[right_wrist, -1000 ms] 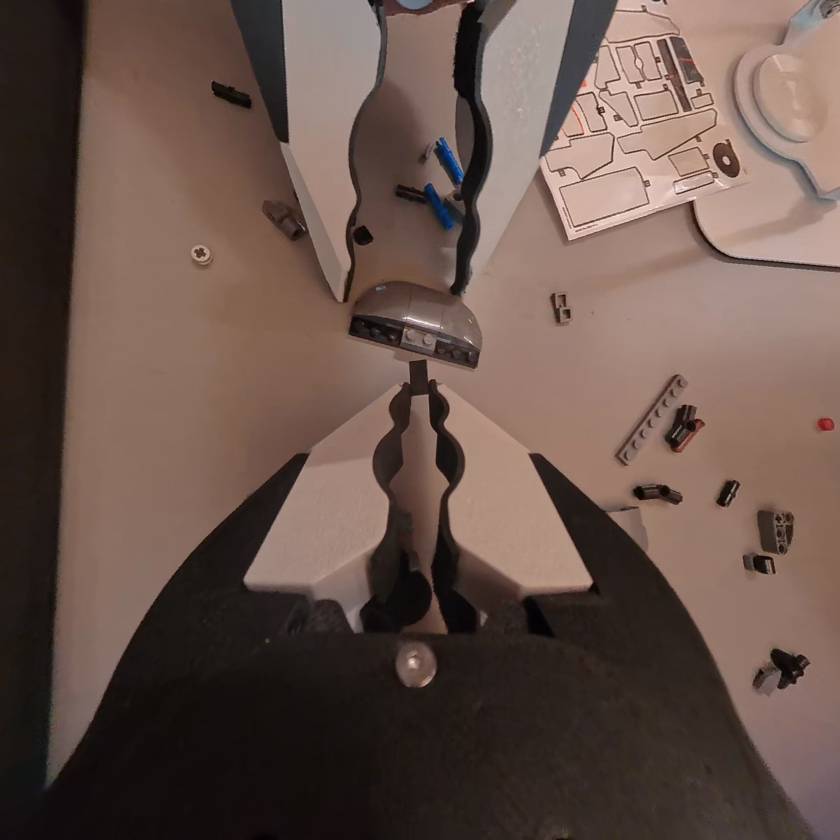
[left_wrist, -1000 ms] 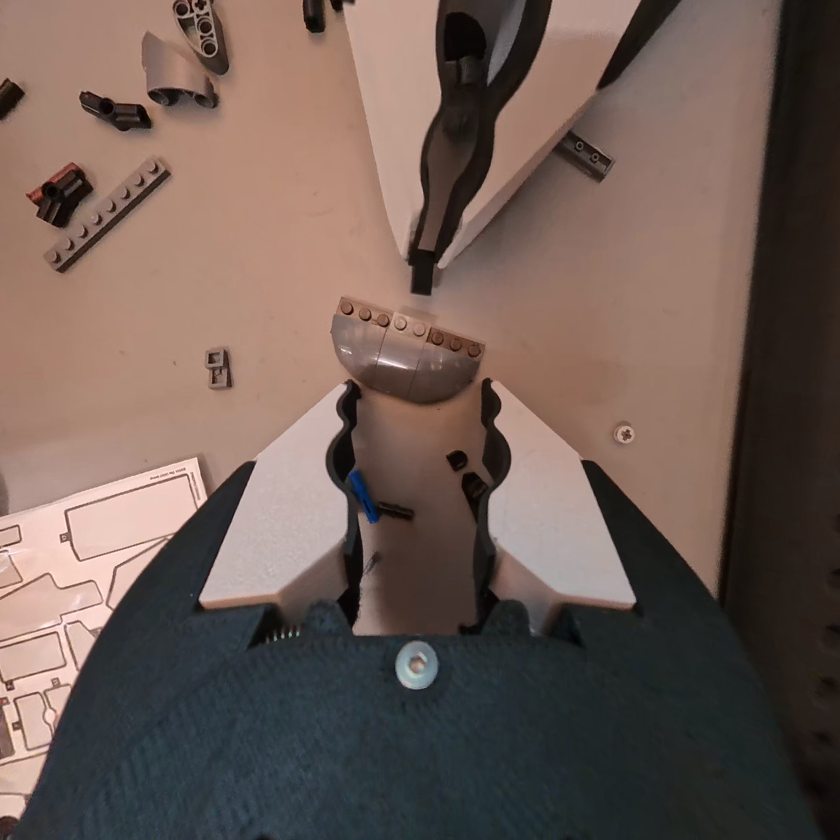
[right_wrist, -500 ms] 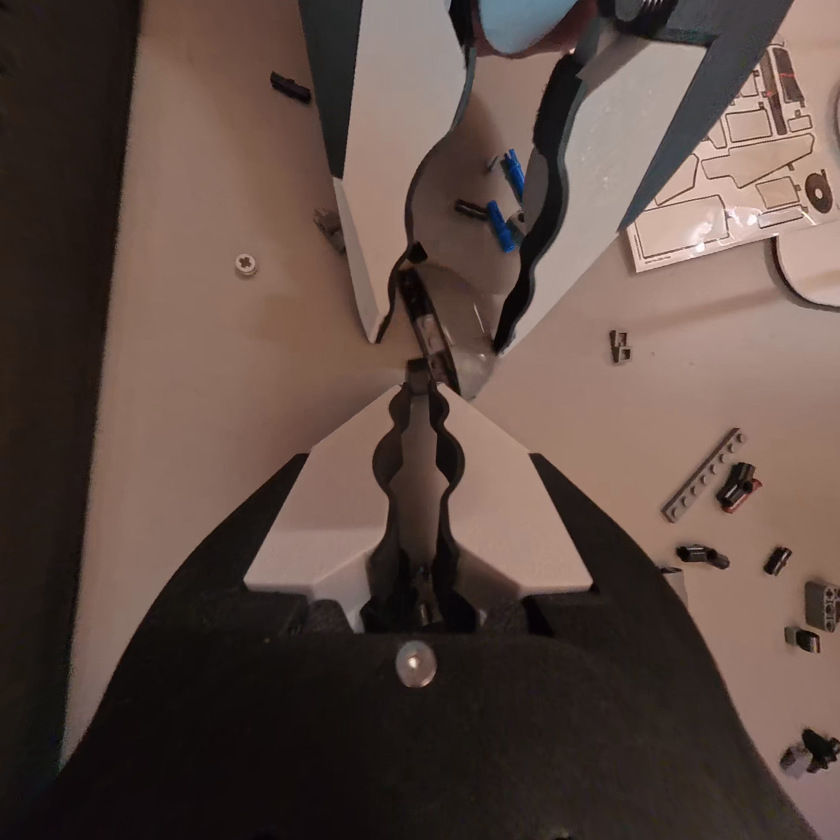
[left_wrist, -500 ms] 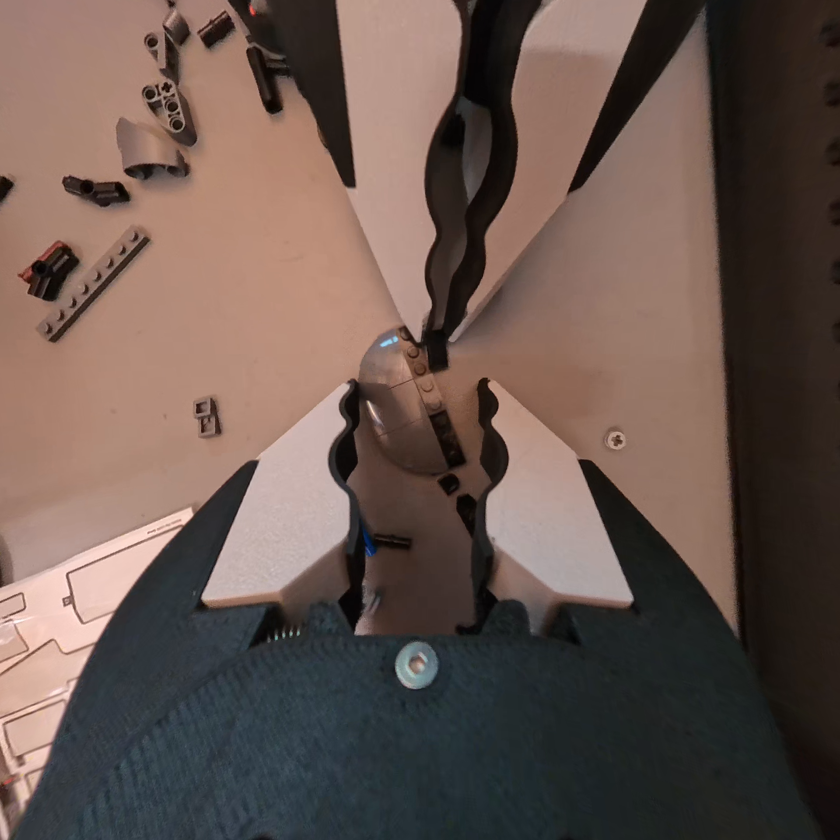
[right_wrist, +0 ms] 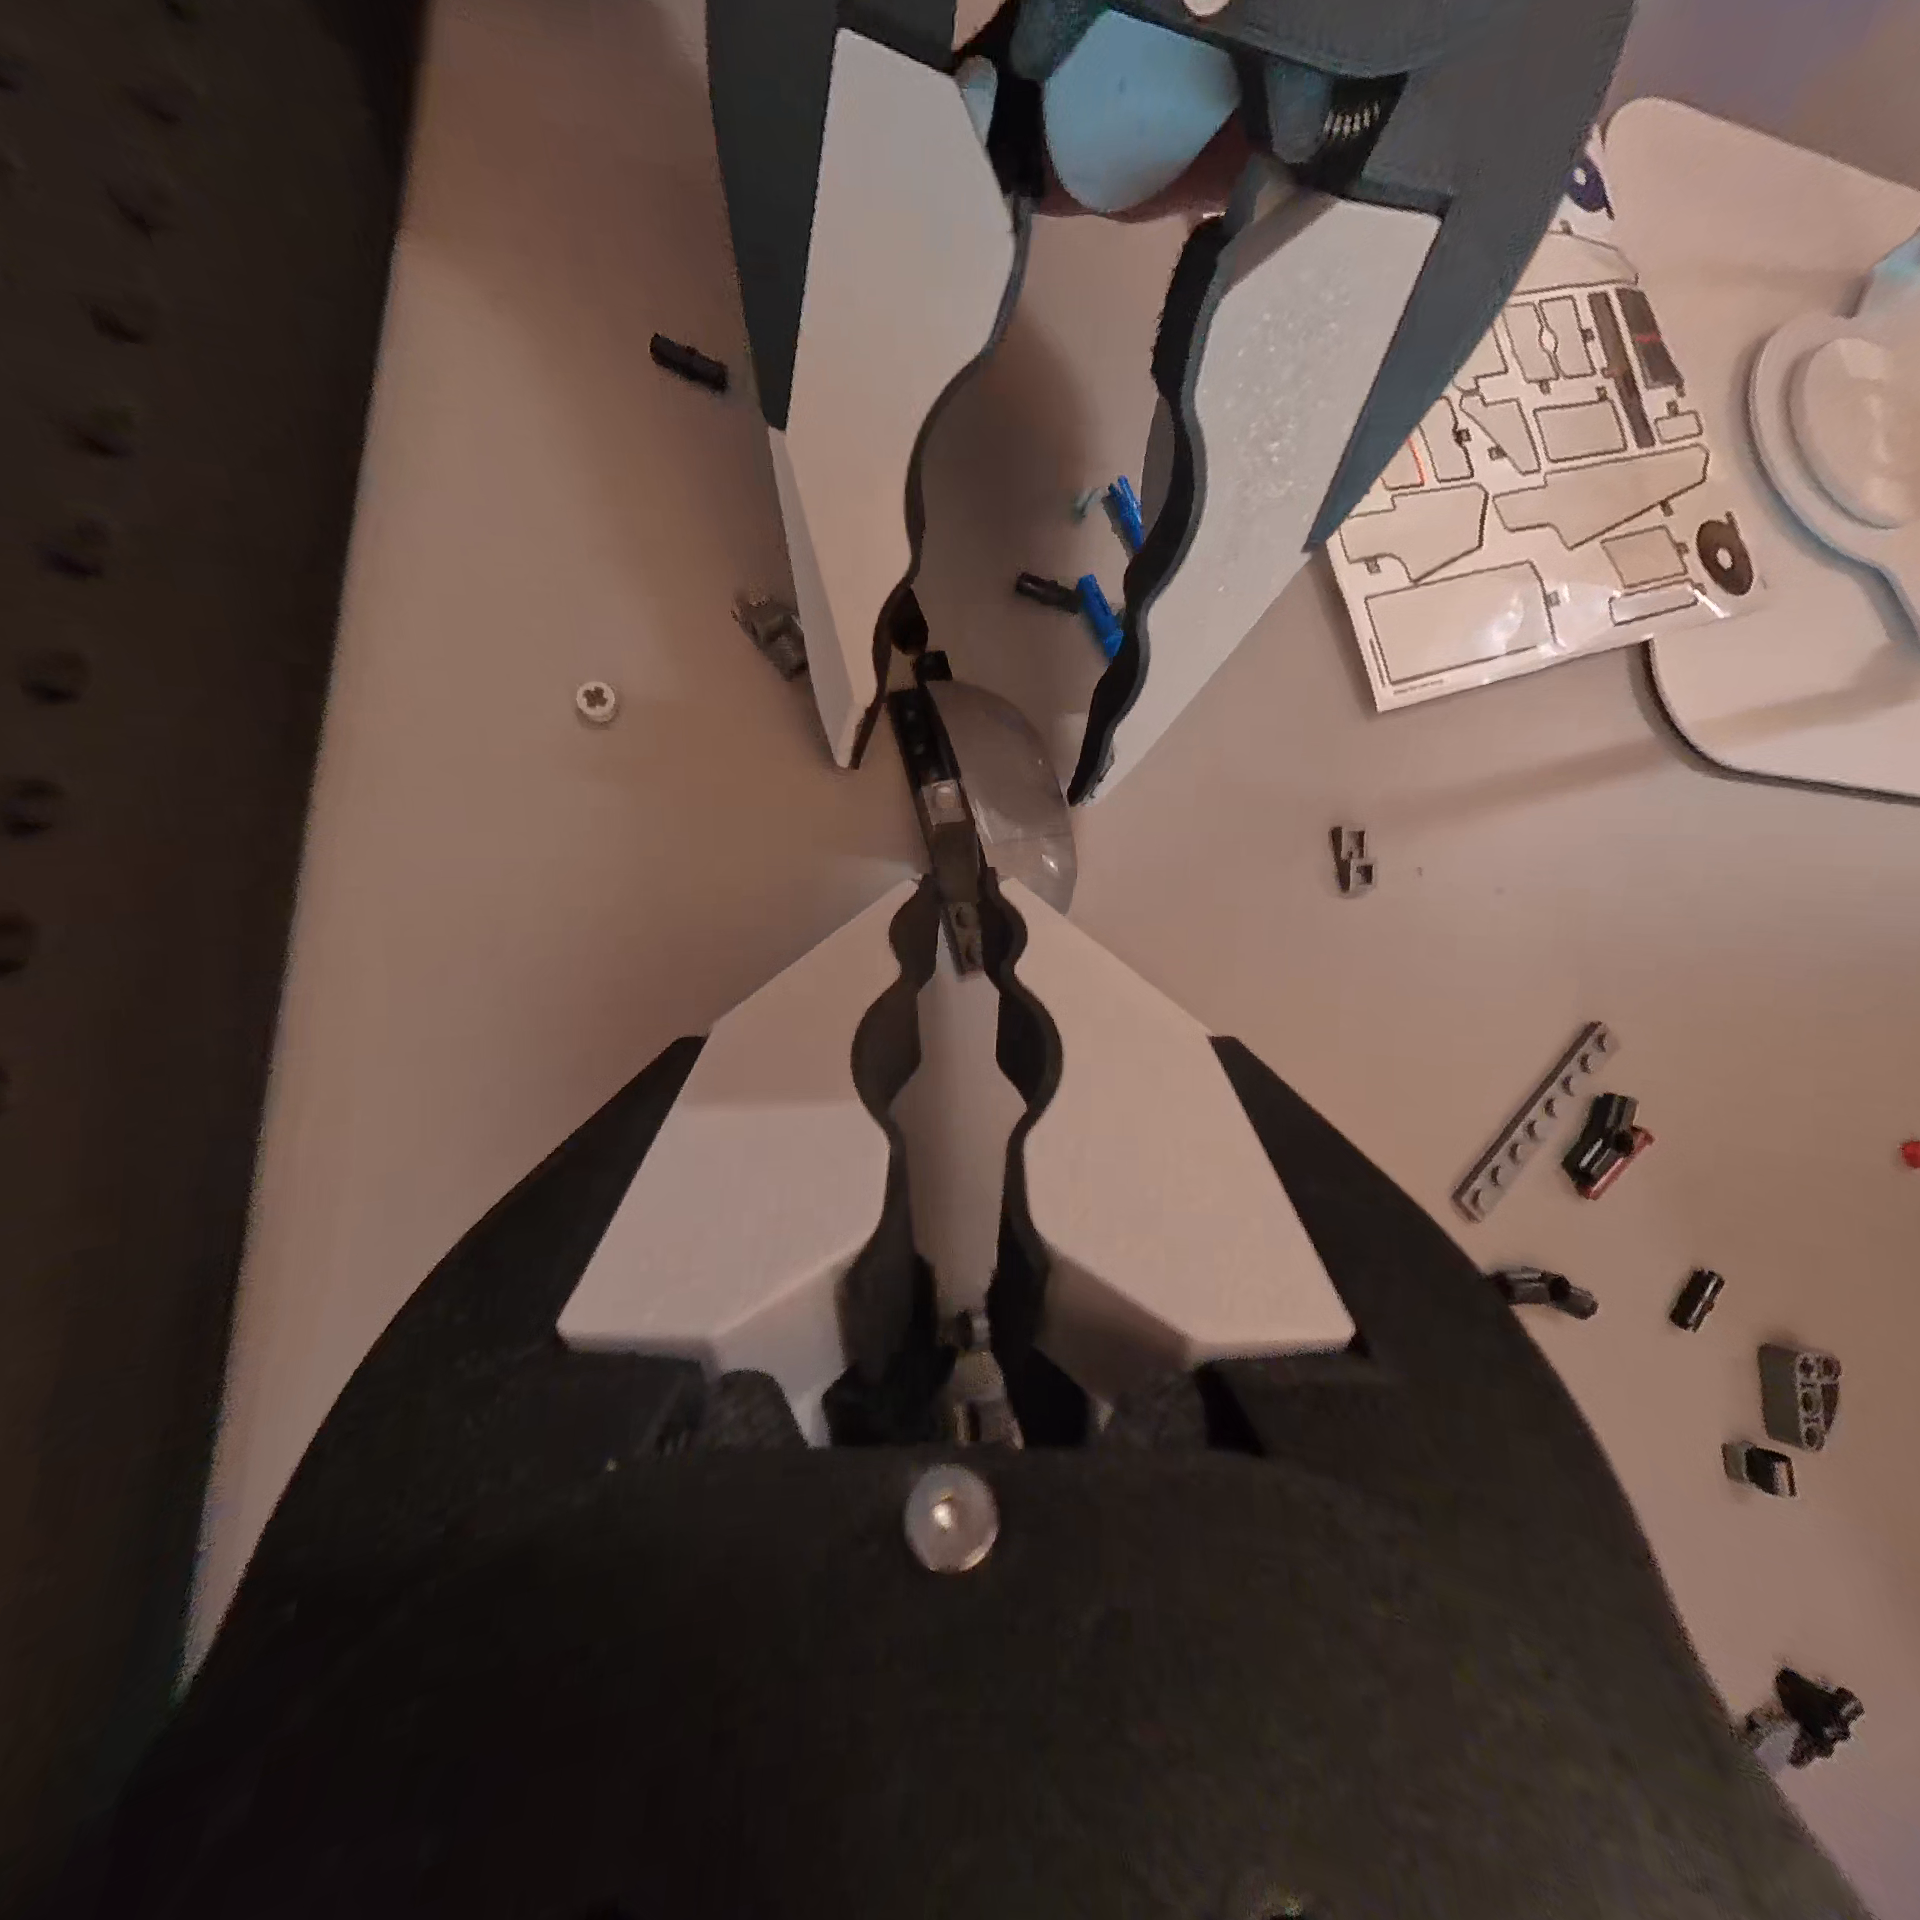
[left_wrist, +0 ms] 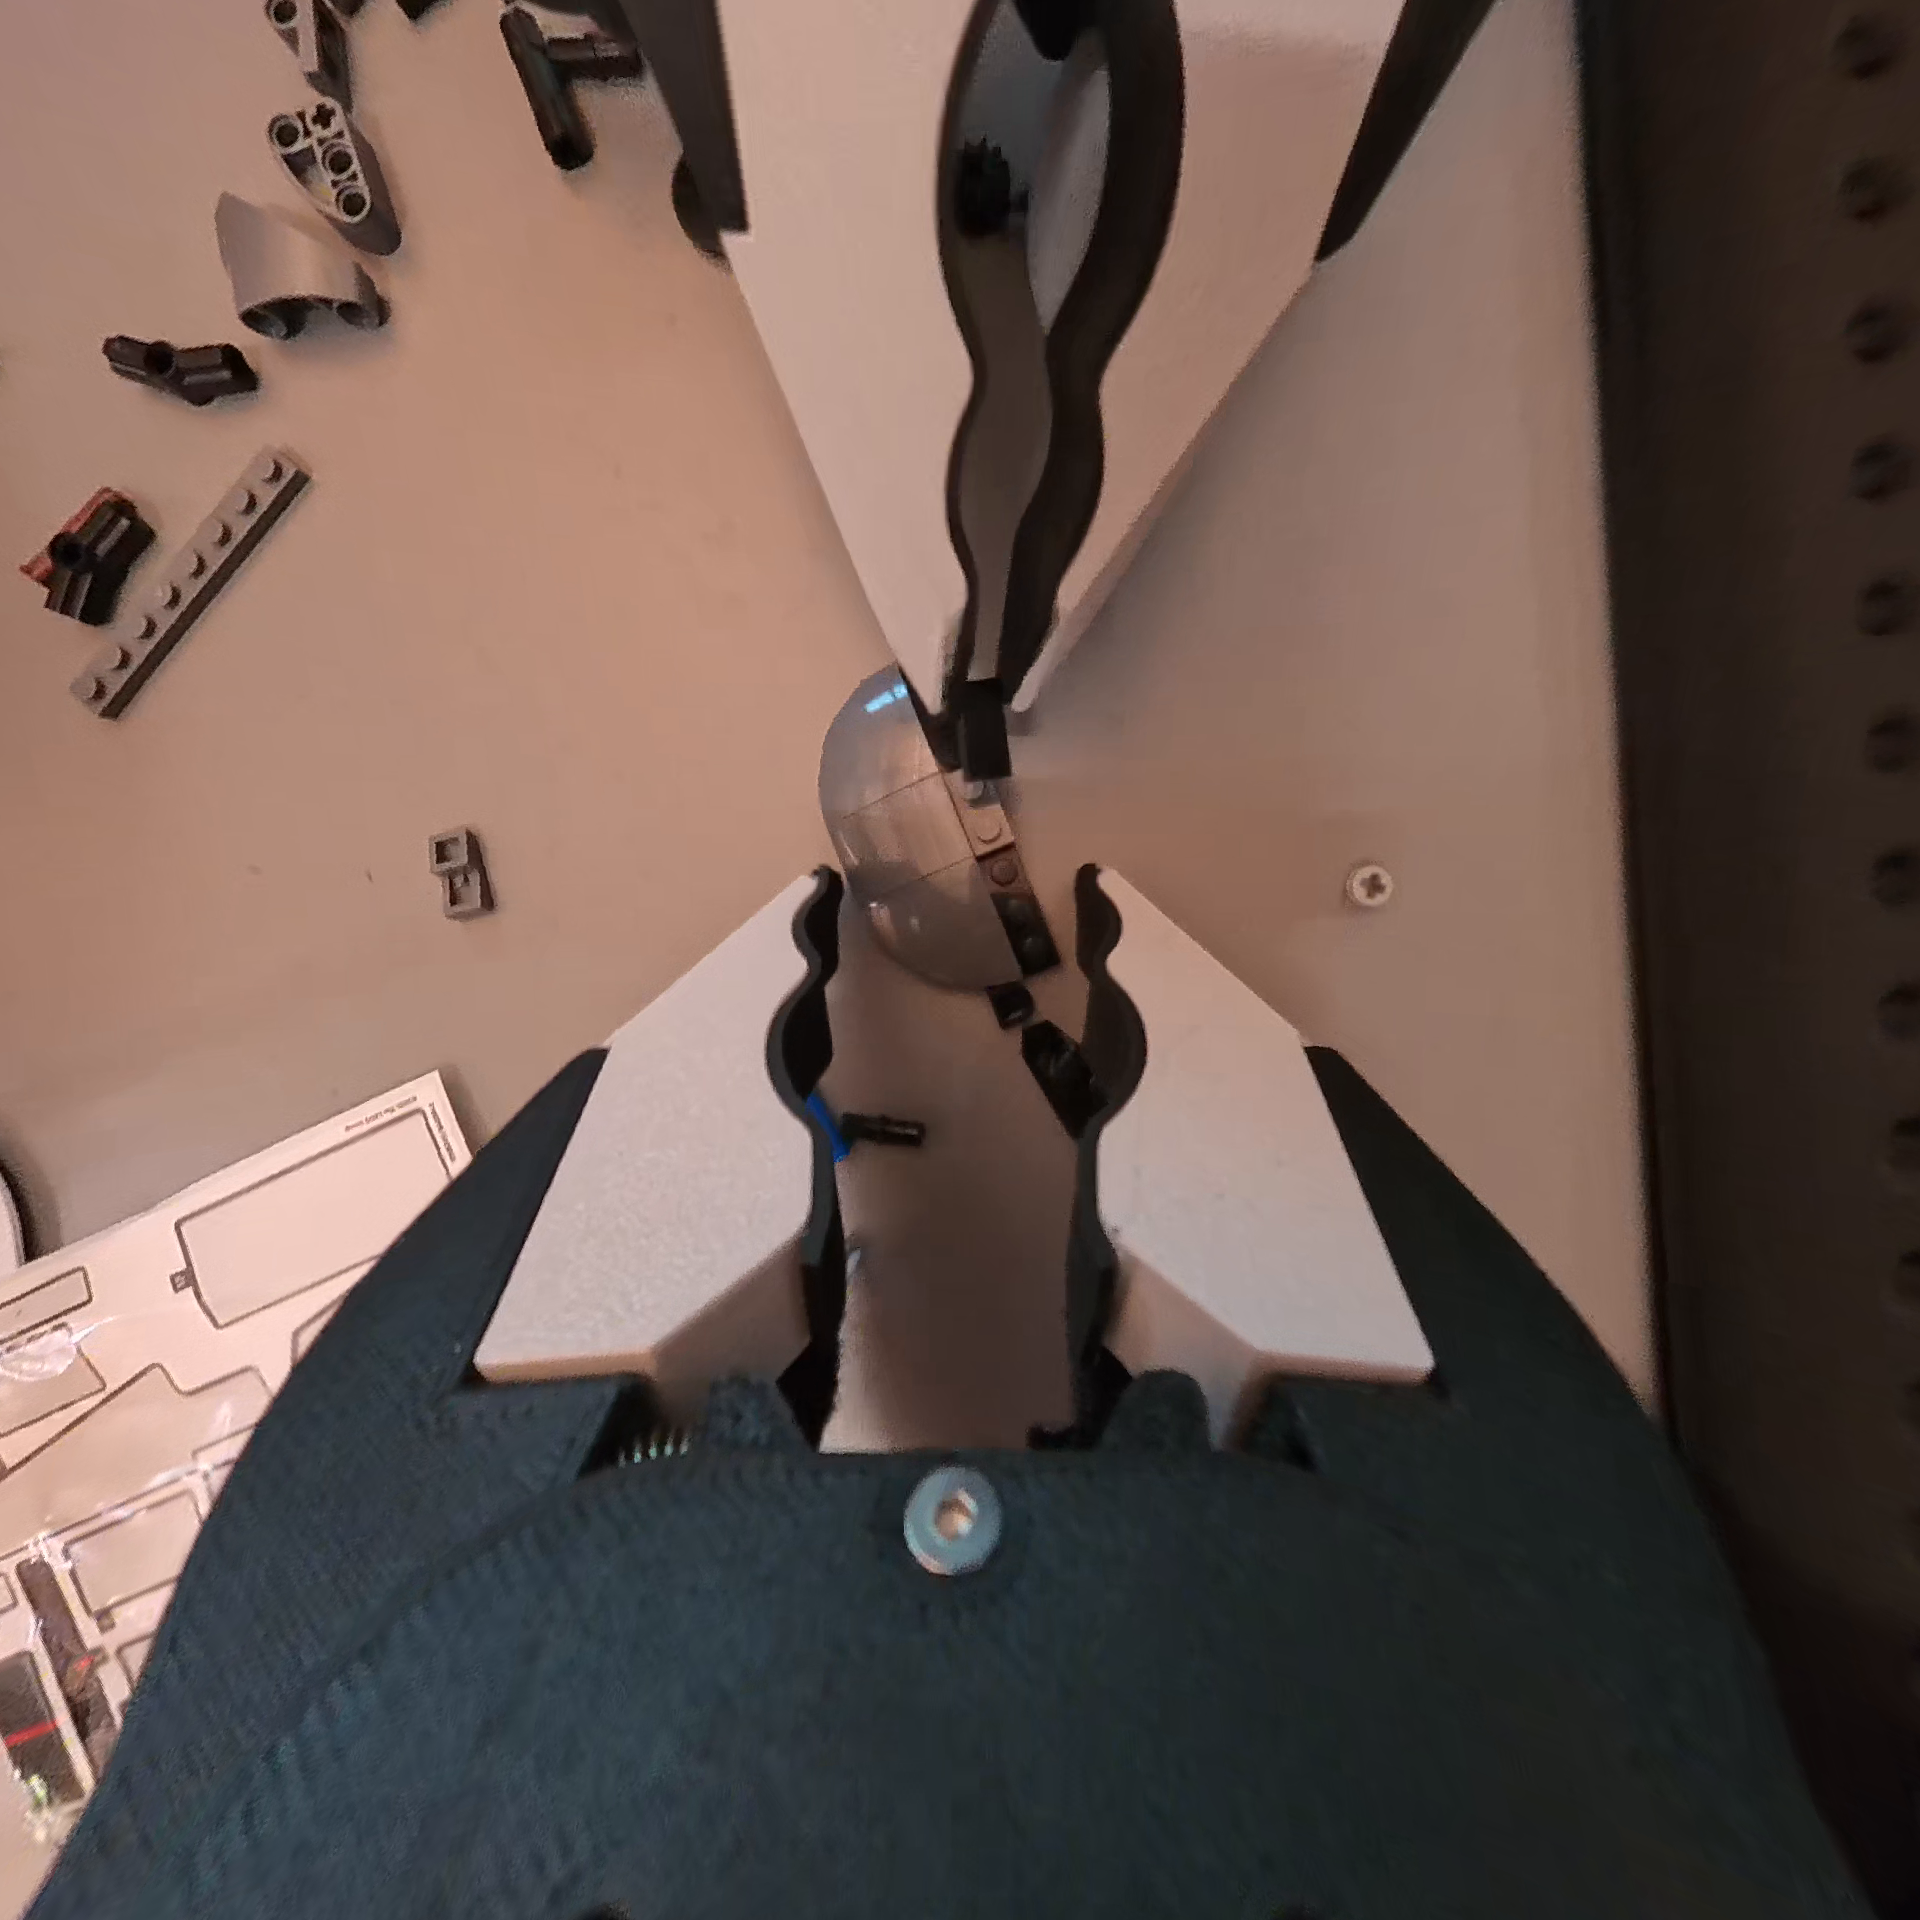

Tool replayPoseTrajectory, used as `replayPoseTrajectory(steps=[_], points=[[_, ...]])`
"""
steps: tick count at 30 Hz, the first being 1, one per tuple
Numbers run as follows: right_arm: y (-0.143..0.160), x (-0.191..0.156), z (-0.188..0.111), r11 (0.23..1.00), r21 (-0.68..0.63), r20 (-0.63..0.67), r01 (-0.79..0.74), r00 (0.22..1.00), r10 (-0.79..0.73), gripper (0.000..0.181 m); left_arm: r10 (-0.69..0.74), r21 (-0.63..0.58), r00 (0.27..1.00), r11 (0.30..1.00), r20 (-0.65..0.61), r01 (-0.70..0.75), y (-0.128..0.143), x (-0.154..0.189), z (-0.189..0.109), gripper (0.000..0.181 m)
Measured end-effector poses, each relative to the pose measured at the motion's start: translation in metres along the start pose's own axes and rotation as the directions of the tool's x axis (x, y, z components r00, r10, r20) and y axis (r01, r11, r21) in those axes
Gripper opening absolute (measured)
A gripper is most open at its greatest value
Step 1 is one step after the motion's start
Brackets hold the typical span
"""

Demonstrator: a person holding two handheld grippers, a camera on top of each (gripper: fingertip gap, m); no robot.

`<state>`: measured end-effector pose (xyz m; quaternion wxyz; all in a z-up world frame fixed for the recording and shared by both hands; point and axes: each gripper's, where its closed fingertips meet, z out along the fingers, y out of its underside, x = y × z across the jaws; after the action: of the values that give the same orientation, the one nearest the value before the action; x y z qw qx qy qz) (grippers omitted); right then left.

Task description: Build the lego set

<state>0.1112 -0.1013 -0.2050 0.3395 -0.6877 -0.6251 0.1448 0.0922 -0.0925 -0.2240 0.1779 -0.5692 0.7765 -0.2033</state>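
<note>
The grey curved lego assembly (left_wrist: 914, 873) lies at twelve o'clock of our wide-open left gripper (left_wrist: 954, 883), studded edge running six to twelve; our right gripper (right_wrist: 961, 914) pinches a small black piece (left_wrist: 982, 732) against it.

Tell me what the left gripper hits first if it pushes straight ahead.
Probably the grey curved lego assembly, already between the open left gripper fingers' tips; just beyond, the right gripper holding a small black piece. Depth uncertain.

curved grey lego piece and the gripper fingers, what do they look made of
Curved grey lego piece: hard moulded plastic, by its glossy highlight and crisp studs. Left gripper fingers: matte pale blocks, probably printed plastic, edged with dark wavy pads that look rubbery, though the pictures cannot confirm that.
</note>
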Motion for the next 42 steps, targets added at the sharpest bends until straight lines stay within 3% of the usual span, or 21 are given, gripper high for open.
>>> replayPoseTrajectory(steps=[7,42], points=[[-0.002,-0.003,0.009,0.997,-0.051,-0.019,0.061,0.998,-0.062,0.006,0.009,-0.006,1.000,1.000,-0.009,-0.009,0.000,0.002,0.004,0.033],[-0.001,-0.010,0.012,0.985,-0.121,-0.034,0.124,0.991,-0.129,0.006,-0.019,-0.012,1.000,1.000,0.006,0.019,-0.002,0.002,0.005,0.030]])
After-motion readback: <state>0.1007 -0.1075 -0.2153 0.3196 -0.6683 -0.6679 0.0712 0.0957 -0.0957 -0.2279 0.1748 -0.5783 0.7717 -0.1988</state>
